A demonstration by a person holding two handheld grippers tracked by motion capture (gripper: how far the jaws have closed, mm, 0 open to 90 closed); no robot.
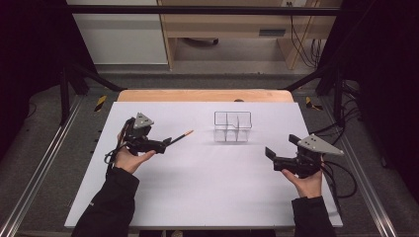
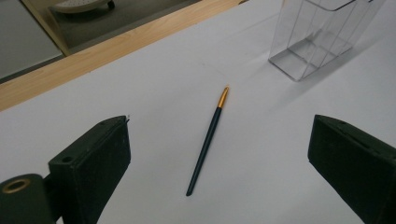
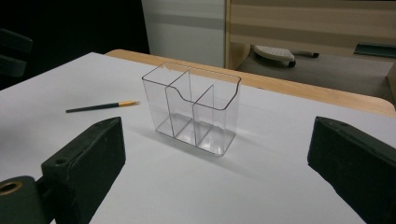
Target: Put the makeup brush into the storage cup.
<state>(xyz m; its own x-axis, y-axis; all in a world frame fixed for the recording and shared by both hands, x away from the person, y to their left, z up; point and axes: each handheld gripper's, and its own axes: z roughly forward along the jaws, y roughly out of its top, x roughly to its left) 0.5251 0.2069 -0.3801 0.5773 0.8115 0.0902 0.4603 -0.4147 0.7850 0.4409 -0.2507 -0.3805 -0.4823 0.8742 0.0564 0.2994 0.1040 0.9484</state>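
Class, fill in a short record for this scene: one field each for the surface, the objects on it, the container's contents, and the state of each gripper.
surface: white table top
objects: thin dark paintbrush with gold ferrule; clear plastic organizer with compartments
organizer contents: empty, standing upright
paintbrush position: lying flat, apart from the organizer
left gripper: open, fingers wide either side of the paintbrush, not touching it
right gripper: open, aimed at the organizer, holding nothing

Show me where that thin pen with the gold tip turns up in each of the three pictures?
High view: the pen lies left of centre, just off the left gripper.
Left gripper view: centre, between the open jaws, gold tip pointing away.
Right gripper view: far left, lying flat on the white table.
Shared landmark: the clear plastic box.
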